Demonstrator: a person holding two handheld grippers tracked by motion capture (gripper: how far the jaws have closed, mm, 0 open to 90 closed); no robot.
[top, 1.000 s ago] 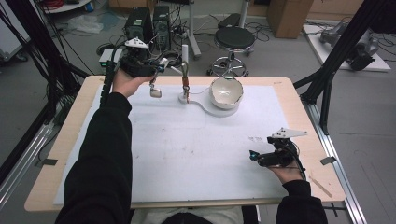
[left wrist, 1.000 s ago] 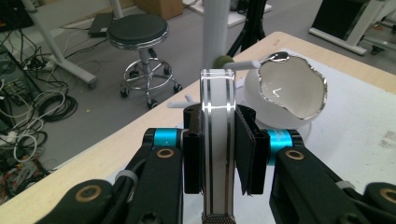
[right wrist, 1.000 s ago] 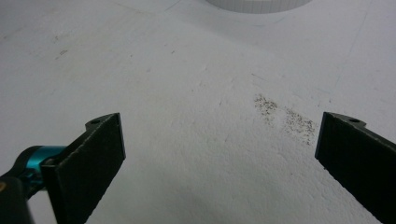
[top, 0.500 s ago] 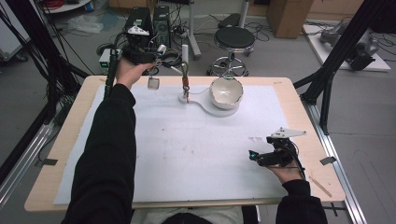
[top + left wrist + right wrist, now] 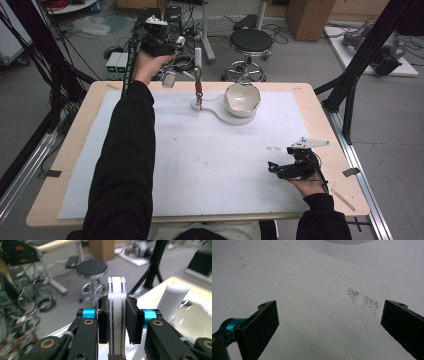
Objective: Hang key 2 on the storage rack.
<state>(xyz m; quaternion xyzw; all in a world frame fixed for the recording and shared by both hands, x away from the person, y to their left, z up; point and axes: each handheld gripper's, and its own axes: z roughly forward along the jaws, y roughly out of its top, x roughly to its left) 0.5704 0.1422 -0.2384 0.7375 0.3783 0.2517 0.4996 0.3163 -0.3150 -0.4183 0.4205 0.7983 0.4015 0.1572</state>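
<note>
Carrying a thin white metal-edged disc (image 5: 116, 315) clamped in the left gripper (image 5: 167, 47) beyond the table's far edge; the right gripper (image 5: 282, 170) rests with jaws wide apart. Next, judge a set-down spot, perhaps near the white bowl (image 5: 242, 98)

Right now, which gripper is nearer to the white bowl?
Left. The left gripper hovers beyond the table's far edge, left of the white bowl; the right gripper rests further away, near the front.

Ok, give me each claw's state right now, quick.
Left claw: shut on a flat white tool with silver stripes, held edge-on, raised beyond the table's far edge.
Right claw: open, nothing between its jaws, low over the white mat.
</note>
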